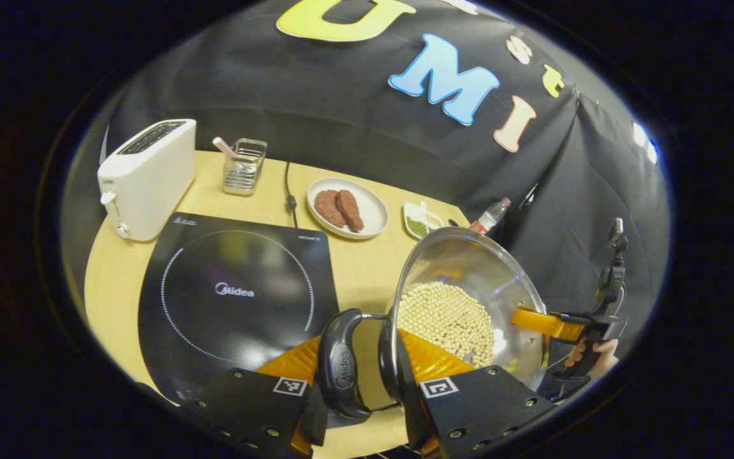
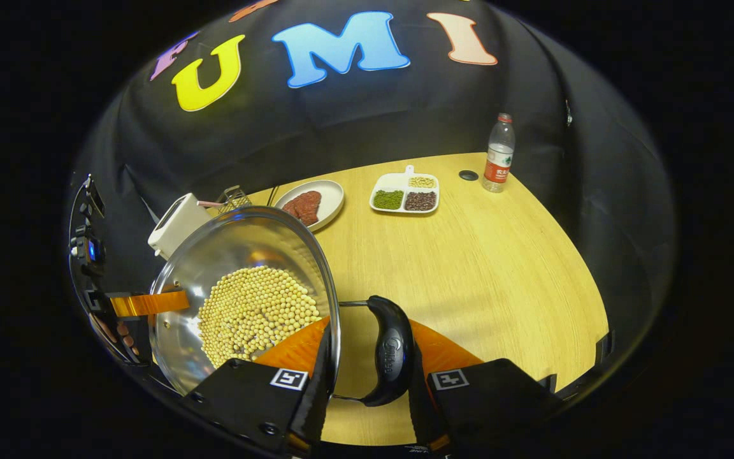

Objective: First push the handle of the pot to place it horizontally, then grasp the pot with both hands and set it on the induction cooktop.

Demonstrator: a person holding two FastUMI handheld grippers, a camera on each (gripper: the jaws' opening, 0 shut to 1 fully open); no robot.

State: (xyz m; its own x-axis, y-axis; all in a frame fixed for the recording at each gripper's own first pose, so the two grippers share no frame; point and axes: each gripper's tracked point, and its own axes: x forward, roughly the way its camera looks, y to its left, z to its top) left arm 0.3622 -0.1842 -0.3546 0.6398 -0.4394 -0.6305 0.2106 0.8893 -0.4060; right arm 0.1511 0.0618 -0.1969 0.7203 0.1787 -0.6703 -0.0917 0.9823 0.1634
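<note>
We see the left gripper (image 1: 367,382) at six o'clock in the left gripper view, its jaws clenched on the pot (image 1: 469,306) at the black loop handle (image 1: 340,373): one finger sits outside the handle, the other against the pot's steel wall. The pot holds a heap of pale soybeans (image 1: 448,319) and appears held above the wooden worktop (image 1: 360,261), at about four o'clock in that view. The induction cooktop (image 1: 233,293) lies flat at eight o'clock, just left of the pot. Behind it stand a white toaster (image 1: 144,178) at ten o'clock, a small wire basket (image 1: 244,166), a plate of meat slices (image 1: 348,207) at twelve, a divided dish of beans (image 1: 421,221) and a water bottle (image 1: 489,217) at one o'clock.

In the right gripper view, the right gripper (image 2: 367,389) at six o'clock has its jaws clamped about the pot's (image 2: 239,299) rim and its other black handle (image 2: 392,350); the pot lies at eight o'clock with the soybeans (image 2: 255,312) inside. Each gripper also shows far across the pot from the other's camera, its orange finger against the far rim. The worktop (image 2: 482,268) spreads to three o'clock, with the dish of beans (image 2: 405,192), the plate (image 2: 309,203) and the bottle (image 2: 498,153) at the back.
</note>
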